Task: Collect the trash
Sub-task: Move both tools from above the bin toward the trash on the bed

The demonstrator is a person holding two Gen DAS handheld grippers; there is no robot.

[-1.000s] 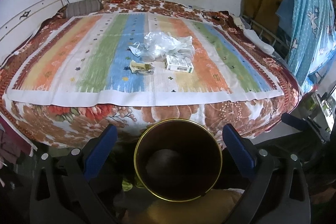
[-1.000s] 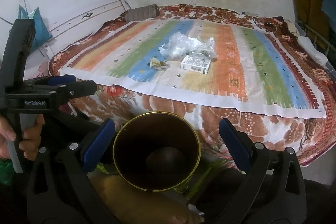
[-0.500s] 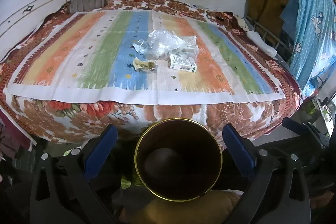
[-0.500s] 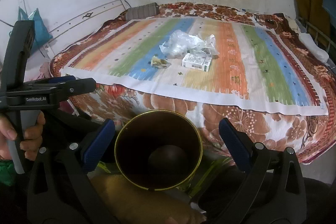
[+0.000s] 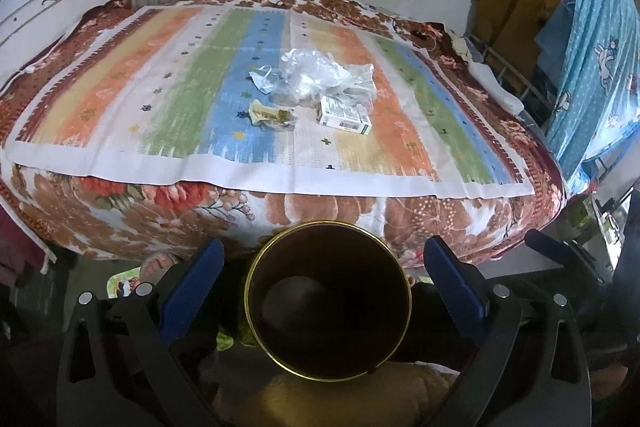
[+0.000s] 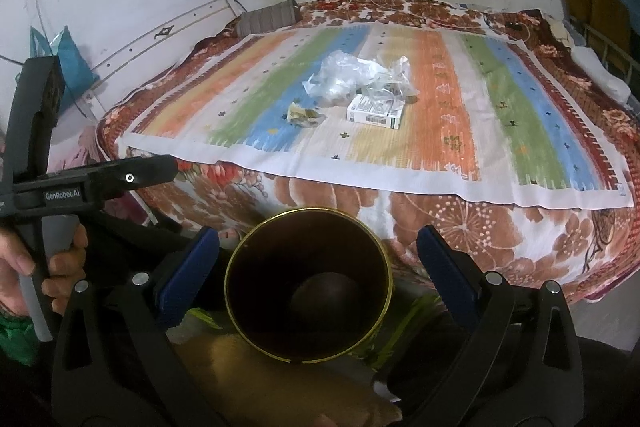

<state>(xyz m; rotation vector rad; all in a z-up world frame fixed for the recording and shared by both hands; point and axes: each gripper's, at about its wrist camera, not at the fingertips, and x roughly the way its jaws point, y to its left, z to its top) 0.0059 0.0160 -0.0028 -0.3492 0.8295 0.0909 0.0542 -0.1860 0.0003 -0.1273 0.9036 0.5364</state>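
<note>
Trash is lying mid-bed on the striped sheet (image 5: 168,95) — crumpled plastic (image 5: 316,77), a wrapper (image 5: 270,115) just beside it, and a small box (image 5: 345,115) touching the plastic's near edge. A dark, gold-rimmed bin (image 5: 328,311) is standing below the bed's edge. Left gripper (image 5: 323,283) and right gripper (image 6: 318,263) are hovering spread wide — each grasping nothing, bracketing the bin's mouth.

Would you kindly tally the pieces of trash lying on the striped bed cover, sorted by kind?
Clear crumpled plastic bags: 1 heap, separate bags cannot be told apart
White crumpled scrap: 1
Yellowish crumpled wrapper: 1
White cardboard box: 1
Total: 4 items, counting the heap as one
</note>
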